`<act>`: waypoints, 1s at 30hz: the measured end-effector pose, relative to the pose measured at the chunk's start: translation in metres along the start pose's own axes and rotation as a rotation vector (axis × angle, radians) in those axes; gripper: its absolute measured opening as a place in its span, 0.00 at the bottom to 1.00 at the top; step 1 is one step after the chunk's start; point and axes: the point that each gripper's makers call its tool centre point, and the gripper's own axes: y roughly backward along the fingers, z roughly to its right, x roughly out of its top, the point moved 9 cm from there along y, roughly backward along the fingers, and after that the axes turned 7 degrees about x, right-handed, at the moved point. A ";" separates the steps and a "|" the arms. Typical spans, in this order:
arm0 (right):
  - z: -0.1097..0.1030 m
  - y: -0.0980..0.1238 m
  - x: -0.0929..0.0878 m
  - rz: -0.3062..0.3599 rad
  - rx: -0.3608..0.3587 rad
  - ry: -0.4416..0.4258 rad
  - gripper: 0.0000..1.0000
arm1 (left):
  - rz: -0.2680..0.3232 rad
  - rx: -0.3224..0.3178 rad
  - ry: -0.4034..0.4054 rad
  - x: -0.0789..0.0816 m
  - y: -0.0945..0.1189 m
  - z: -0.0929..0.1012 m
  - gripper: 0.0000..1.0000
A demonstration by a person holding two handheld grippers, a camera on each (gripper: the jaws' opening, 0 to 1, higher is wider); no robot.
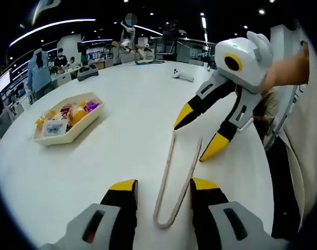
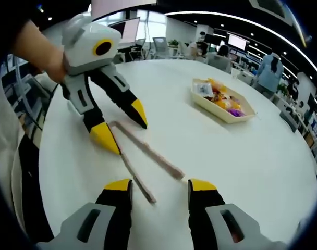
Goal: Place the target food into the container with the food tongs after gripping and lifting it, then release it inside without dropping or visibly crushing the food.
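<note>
Pink food tongs (image 1: pixel 166 177) lie flat on the white round table (image 1: pixel 106 166), bend toward me, arms spread. My left gripper (image 1: pixel 163 185) is open, with a jaw on either side of the bend. My right gripper (image 1: pixel 196 136) comes in from the right, open, its yellow tips beside the tongs' two ends. In the right gripper view the tongs (image 2: pixel 148 150) run from the left gripper (image 2: pixel 123 130) toward my open right gripper (image 2: pixel 159 185). A cream tray (image 1: pixel 70 134) holds yellow, orange and purple food (image 1: pixel 75 112); the same tray (image 2: pixel 221 115) sits at the far right.
A small white object (image 1: pixel 182 75) lies near the table's far edge. The table edge (image 1: pixel 268 172) curves close on the right, with a person's clothes beyond it. People stand at desks in the background (image 1: pixel 41 67).
</note>
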 end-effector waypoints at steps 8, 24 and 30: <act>-0.001 0.017 0.003 0.118 -0.062 -0.098 0.45 | 0.134 0.105 0.170 0.000 0.020 0.001 0.32; 0.004 0.092 0.030 0.393 -0.122 -0.224 0.54 | 0.553 0.177 0.566 0.044 0.103 -0.002 0.93; 0.002 0.122 0.036 0.414 -0.113 -0.181 0.63 | 0.511 0.205 0.586 0.045 0.121 -0.008 0.99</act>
